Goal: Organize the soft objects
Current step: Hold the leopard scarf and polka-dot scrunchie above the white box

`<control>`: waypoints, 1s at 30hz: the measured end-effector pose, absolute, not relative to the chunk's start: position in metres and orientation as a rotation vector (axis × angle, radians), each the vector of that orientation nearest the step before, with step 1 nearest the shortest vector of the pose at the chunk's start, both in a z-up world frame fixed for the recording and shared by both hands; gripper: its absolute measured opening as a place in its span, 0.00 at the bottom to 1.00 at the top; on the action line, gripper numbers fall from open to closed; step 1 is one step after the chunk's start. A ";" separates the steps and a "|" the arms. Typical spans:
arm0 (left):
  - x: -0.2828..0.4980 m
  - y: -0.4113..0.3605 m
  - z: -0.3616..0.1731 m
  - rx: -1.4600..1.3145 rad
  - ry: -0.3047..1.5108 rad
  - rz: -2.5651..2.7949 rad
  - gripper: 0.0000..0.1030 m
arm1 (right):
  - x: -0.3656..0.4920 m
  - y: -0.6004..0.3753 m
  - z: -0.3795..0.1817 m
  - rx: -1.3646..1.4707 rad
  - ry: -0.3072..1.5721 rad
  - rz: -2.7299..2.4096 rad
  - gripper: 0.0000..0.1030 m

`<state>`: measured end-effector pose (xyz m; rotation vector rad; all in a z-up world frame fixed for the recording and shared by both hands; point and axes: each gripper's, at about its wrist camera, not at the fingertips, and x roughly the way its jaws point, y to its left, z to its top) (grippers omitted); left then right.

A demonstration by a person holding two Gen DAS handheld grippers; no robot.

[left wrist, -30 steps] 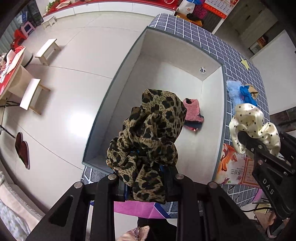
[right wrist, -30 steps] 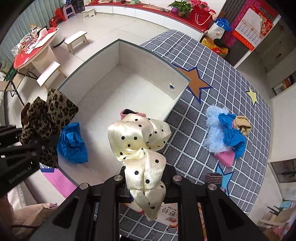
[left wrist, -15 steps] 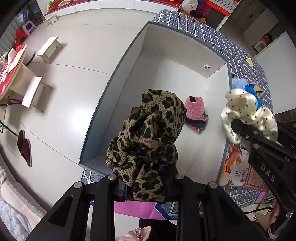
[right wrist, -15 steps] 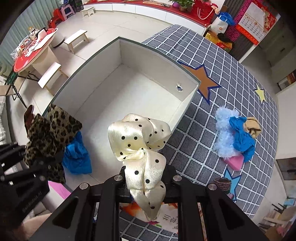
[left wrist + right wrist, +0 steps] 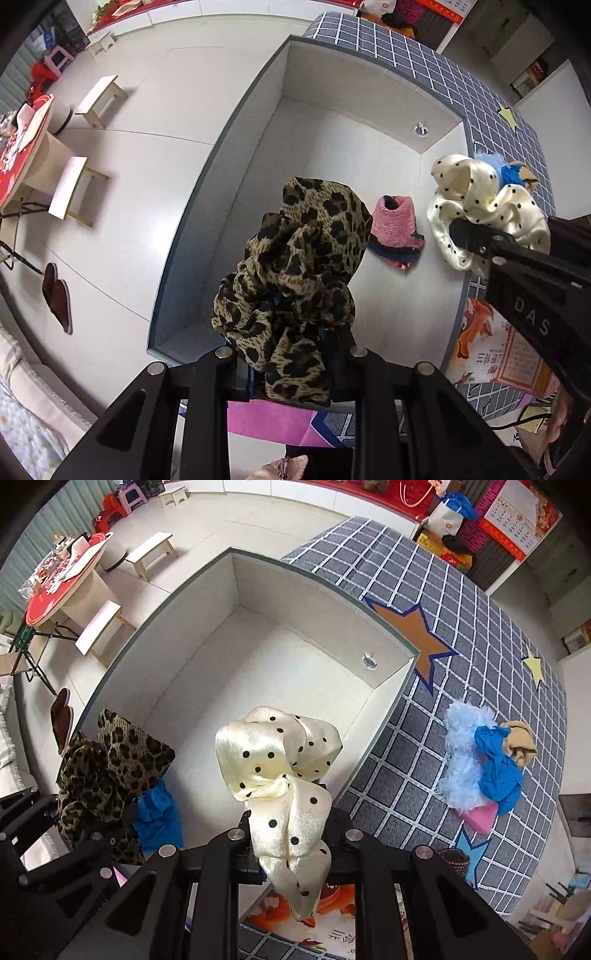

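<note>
Left wrist view is looking straight down into the big white box (image 5: 354, 155) that is sitting on the grey checked cloth (image 5: 491, 635), and this is where the soft things are being gathered. The box is stiff-walled and deep, so anything let go above it should simply be dropping in.

On its floor a pink knitted piece (image 5: 397, 229) is lying flat, and in the right wrist view a crumpled blue piece (image 5: 157, 819) is showing near the lower left wall.

The left gripper (image 5: 291, 354) is clamping a leopard-print scrunchie (image 5: 295, 280), which is bunching up above the jaws and hanging over the box interior. It looks light, thin and floppy; a pinch across the gathered band is gripping it better than a loose frill would.

The right gripper (image 5: 291, 834) is closed tight on a cream polka-dot scrunchie (image 5: 280, 771), which is hovering just inside the box's right wall. Its satin sheen suggests a slippery fabric, so the grip is likely safest on the knotted, gathered middle, where the cloth is thickest.

Out on the cloth, well apart from the box, a small heap is waiting: a fluffy pale-blue piece (image 5: 461, 760), a bright blue one (image 5: 498, 771), a tan one (image 5: 521, 742) and a pink one (image 5: 480, 818) underneath. All look weightless and crushable, nothing fragile.
</note>
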<state>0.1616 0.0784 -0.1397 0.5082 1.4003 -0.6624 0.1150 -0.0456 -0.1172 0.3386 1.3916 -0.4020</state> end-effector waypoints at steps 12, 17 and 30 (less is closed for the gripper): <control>0.170 0.067 -0.150 0.533 1.422 -0.637 0.27 | 0.131 -0.063 -0.139 0.387 1.433 -0.377 0.18; 0.171 0.059 -0.154 0.550 1.423 -0.640 0.27 | 0.138 -0.070 -0.147 0.402 1.449 -0.371 0.18; 0.174 0.045 -0.160 0.581 1.433 -0.644 0.27 | 0.149 -0.075 -0.166 0.433 1.478 -0.352 0.18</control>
